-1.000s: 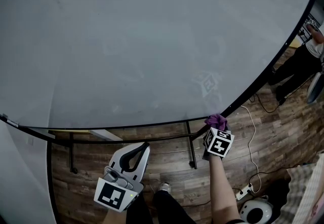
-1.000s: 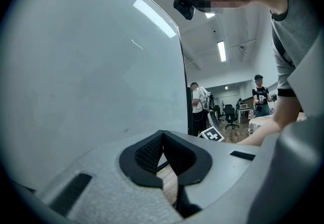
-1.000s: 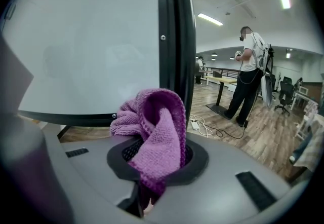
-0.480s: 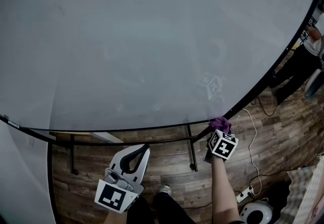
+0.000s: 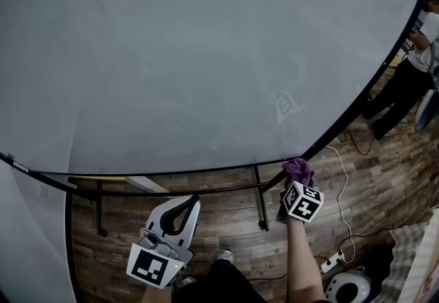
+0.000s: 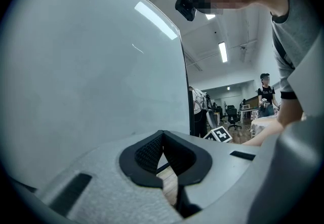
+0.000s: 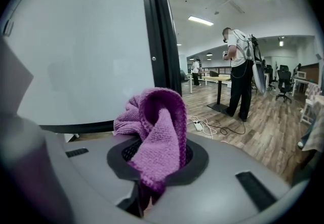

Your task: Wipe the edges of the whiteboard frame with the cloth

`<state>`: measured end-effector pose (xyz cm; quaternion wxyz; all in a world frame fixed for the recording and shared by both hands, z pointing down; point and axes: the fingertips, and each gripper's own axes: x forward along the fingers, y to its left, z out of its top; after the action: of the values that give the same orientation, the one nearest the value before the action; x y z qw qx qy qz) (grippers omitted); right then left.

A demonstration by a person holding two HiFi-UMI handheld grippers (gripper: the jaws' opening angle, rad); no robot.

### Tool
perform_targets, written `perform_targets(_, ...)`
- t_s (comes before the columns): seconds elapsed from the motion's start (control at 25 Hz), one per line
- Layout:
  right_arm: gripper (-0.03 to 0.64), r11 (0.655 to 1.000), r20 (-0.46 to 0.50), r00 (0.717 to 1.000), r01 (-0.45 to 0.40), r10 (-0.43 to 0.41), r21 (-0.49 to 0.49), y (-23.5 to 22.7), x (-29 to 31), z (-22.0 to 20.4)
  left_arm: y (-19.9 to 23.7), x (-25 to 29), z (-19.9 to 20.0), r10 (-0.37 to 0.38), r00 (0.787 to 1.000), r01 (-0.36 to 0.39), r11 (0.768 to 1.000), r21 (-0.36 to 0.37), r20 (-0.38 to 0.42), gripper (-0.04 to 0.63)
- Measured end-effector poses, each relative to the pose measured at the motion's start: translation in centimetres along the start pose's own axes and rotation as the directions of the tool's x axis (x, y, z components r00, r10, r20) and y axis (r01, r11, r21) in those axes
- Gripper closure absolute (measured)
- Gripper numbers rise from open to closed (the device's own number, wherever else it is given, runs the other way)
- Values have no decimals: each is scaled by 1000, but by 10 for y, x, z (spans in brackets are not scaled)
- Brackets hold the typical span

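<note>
The large whiteboard (image 5: pixel 206 55) fills most of the head view, with a thin black frame (image 5: pixel 357 103) round it. My right gripper (image 5: pixel 295 179) is shut on a purple cloth (image 5: pixel 298 170), which is pressed to the frame's lower right corner. In the right gripper view the cloth (image 7: pixel 159 132) bulges out of the jaws, right beside the black frame edge (image 7: pixel 159 30). My left gripper (image 5: pixel 197 199) hangs below the board's bottom edge, shut and empty. In the left gripper view its tips (image 6: pixel 163 137) meet in front of the board (image 6: pixel 91 76).
Black stand bars (image 5: pixel 259 195) run under the board. On the wood floor lie a cable and a power strip (image 5: pixel 333 257), near a white round device (image 5: pixel 346 284). A person (image 5: pixel 411 68) stands past the board's right edge. A pale wall panel (image 5: pixel 27 240) is at the left.
My right gripper with the cloth has slid slightly right and down at the frame's lower corner. The left gripper has barely moved.
</note>
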<state>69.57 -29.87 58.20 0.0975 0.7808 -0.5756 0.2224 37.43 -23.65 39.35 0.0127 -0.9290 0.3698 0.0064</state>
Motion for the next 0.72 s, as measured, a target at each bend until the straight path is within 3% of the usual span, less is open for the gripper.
perform_targets(0.2, 555, 997, 38, 996, -83, 82, 4, 24, -31, -3, 3, -21, 11, 17, 999, -18, 1000, 20, 31, 578)
perform_targets(0.36, 555, 988, 74, 985, -156, 157, -18, 52, -68, -2, 5, -49, 12, 42, 999, -42, 999, 21, -1, 578)
perform_targets(0.72, 555, 943, 150, 931, -322, 332, -87, 128, -160, 13, 11, -112, 36, 77, 997, -78, 996, 37, 26, 578)
